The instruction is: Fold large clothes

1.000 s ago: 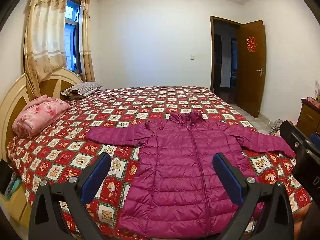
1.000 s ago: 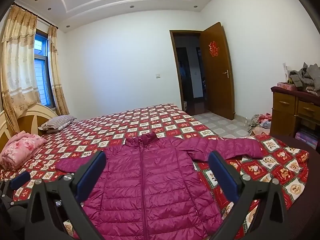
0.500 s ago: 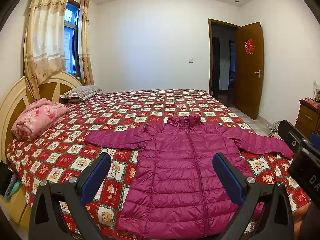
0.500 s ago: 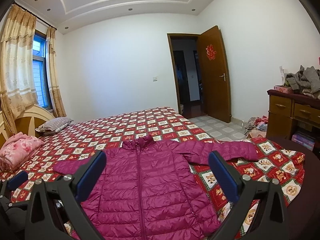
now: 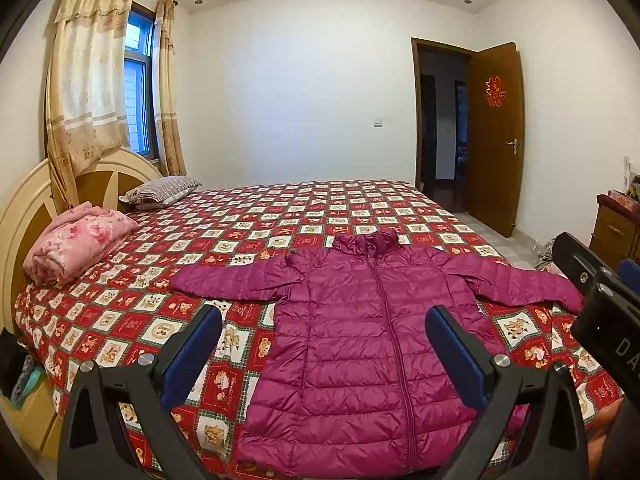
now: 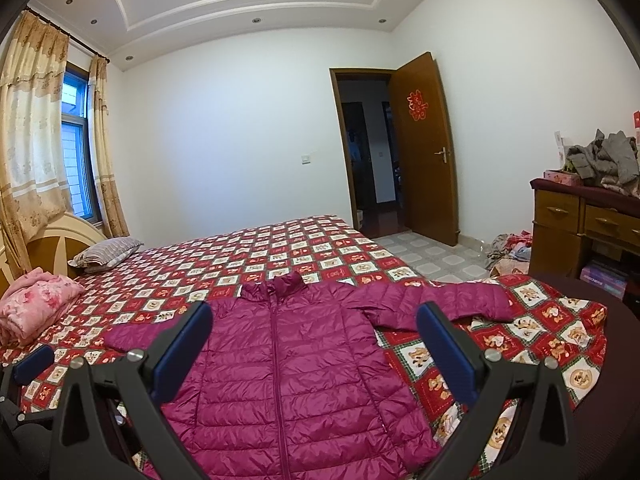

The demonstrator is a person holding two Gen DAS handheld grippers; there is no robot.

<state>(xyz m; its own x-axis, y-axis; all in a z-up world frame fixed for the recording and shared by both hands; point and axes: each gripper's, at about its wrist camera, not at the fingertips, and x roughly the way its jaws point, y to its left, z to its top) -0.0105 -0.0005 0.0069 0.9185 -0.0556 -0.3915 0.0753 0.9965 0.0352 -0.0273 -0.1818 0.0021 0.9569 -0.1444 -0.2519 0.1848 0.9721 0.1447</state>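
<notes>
Pink folded blanket [image 5: 76, 242] at left edge, by headboard. Left gripper [image 5: 323, 346] lower centre, jaws spread wide, holding nothing, above bed [image 5: 280, 216]. Magenta puffer jacket [image 5: 372, 344] flat, zipped, sleeves out, centre to lower right. Right gripper [image 6: 314, 342] likewise agape, empty, over jacket. Dresser [image 6: 580, 216] far right

Each hand-held gripper [image 5: 323, 344] has black arms, blue pads [image 5: 202, 342], silver screws
</notes>
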